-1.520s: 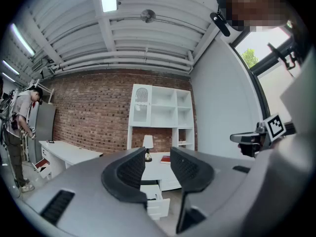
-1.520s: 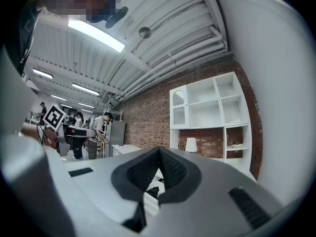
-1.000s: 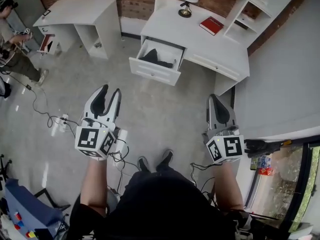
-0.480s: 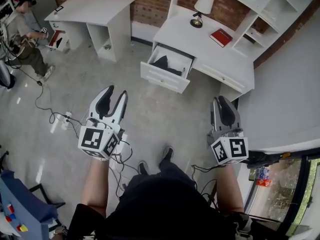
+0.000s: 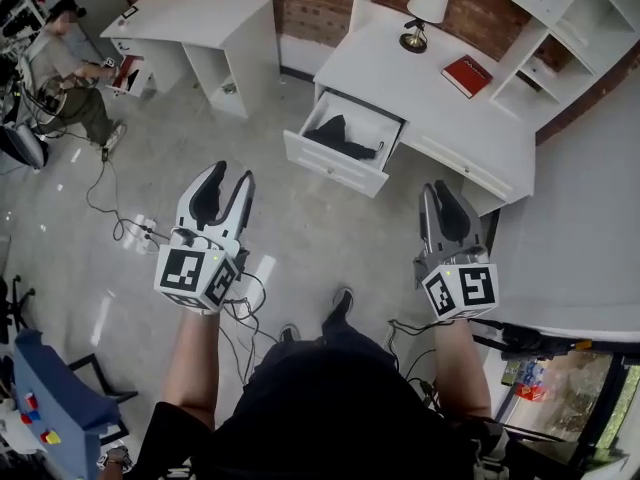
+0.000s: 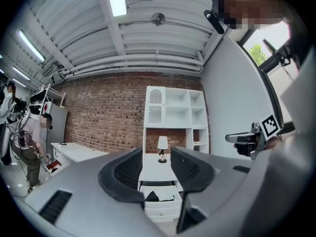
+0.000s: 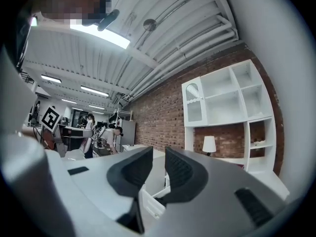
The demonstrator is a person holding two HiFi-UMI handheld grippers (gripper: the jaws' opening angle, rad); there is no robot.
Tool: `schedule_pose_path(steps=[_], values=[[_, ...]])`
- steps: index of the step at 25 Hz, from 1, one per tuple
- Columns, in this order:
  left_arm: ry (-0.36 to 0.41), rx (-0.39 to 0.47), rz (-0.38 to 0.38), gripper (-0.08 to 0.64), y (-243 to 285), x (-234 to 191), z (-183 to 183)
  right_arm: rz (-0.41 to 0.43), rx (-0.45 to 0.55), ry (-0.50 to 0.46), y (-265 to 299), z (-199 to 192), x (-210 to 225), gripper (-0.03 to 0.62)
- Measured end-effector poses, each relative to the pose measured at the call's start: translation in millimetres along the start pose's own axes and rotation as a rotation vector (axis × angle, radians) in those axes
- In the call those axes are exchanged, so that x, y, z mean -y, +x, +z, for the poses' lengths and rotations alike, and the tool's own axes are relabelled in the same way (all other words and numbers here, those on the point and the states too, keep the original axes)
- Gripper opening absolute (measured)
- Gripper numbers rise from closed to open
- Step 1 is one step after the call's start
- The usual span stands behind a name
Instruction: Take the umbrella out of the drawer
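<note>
A black folded umbrella [image 5: 342, 133] lies in the open white drawer [image 5: 330, 164] of the desk, and shows again as a dark shape [image 6: 152, 196] in the left gripper view. My left gripper [image 5: 230, 175] hangs over the floor short of the drawer, open and empty; the drawer [image 6: 159, 205] shows through its gap [image 6: 157, 152]. My right gripper [image 5: 438, 190] is level with it on the right, near the desk's corner. Its jaws have just been opening and now stand a little apart [image 7: 159, 154] with nothing between them.
The white desk [image 5: 400, 68] carries a lamp [image 5: 428, 3] and a red book [image 5: 467, 75], with a shelf unit [image 5: 560, 18] behind. A second white desk [image 5: 200, 18] stands left, a seated person [image 5: 70, 78] beyond it. Cables and a power strip [image 5: 150, 233] lie on the floor.
Both grippers have moved forward toward the desk, and the drawer now lies closer. The right gripper's jaws, shut a second ago, stand slightly apart.
</note>
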State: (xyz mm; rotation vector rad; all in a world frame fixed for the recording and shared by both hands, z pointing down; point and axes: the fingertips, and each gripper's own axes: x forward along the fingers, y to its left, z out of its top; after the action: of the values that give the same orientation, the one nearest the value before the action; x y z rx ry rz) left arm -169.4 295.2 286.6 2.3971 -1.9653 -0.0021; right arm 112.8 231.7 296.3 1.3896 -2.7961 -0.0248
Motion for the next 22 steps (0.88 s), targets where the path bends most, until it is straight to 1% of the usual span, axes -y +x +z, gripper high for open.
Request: schedule_pose_path(steps=[5, 11, 16, 22], values=[[0.019, -0.018, 0.015, 0.16, 58, 20, -2, 0.018, -0.005, 0.015, 32, -7, 57, 0.075], [0.033, -0.032, 0.051, 0.16, 98, 30, -1, 0.049, 0.001, 0.024, 60, -12, 101, 0.077], [0.04, -0.045, 0.074, 0.16, 114, 30, -1, 0.084, -0.015, 0.03, 79, -19, 113, 0.081], [0.018, -0.068, 0.092, 0.159, 131, 9, -13, 0.111, -0.047, 0.028, 107, -31, 114, 0.081]])
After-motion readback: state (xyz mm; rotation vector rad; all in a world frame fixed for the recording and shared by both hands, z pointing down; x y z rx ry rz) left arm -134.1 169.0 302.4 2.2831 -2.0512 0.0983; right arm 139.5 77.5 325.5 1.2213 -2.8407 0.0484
